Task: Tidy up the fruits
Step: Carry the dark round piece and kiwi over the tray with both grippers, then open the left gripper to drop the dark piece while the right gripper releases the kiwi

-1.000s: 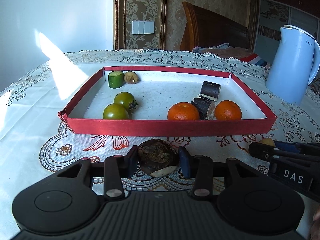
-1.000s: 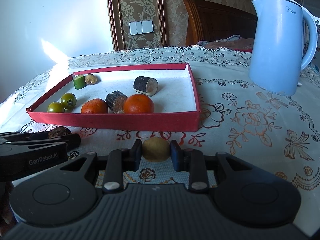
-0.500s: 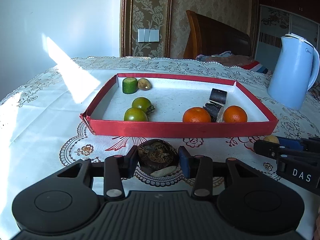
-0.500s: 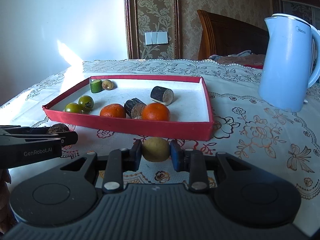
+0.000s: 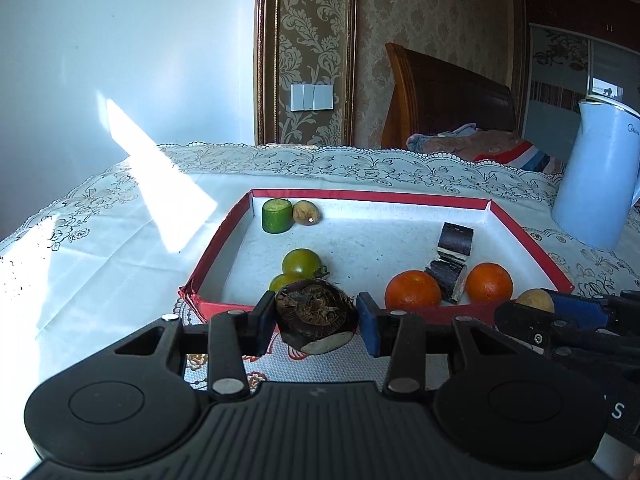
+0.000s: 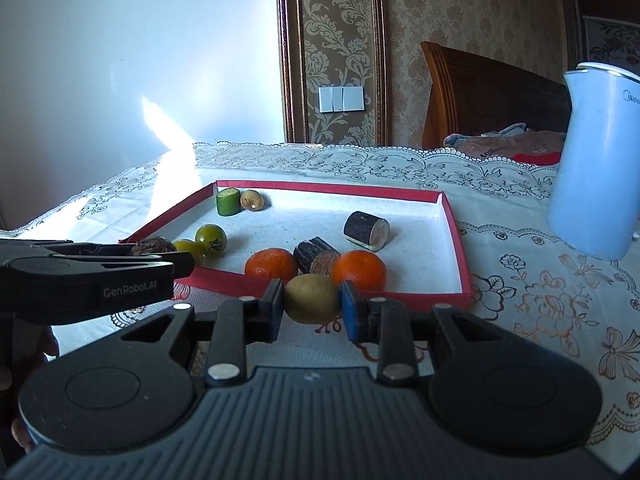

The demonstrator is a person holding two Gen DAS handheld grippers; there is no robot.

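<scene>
I'm mid-carry with both loads just short of the red tray [image 5: 524,236]: my left gripper [image 5: 316,318] pinches a dark taro [image 5: 314,312], my right gripper [image 6: 312,307] a kiwi [image 6: 312,298], so next I must clear the near wall and set each among its kind

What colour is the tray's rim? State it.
Red, with a white floor inside; the tray shows best in the right wrist view.

Tray [image 6: 460,248] on the bench [image 6: 540,300]; tomatoes [image 6: 211,240] at its left, oranges [image 6: 359,270] near its front wall, kettle [image 6: 596,160] to its right.
</scene>
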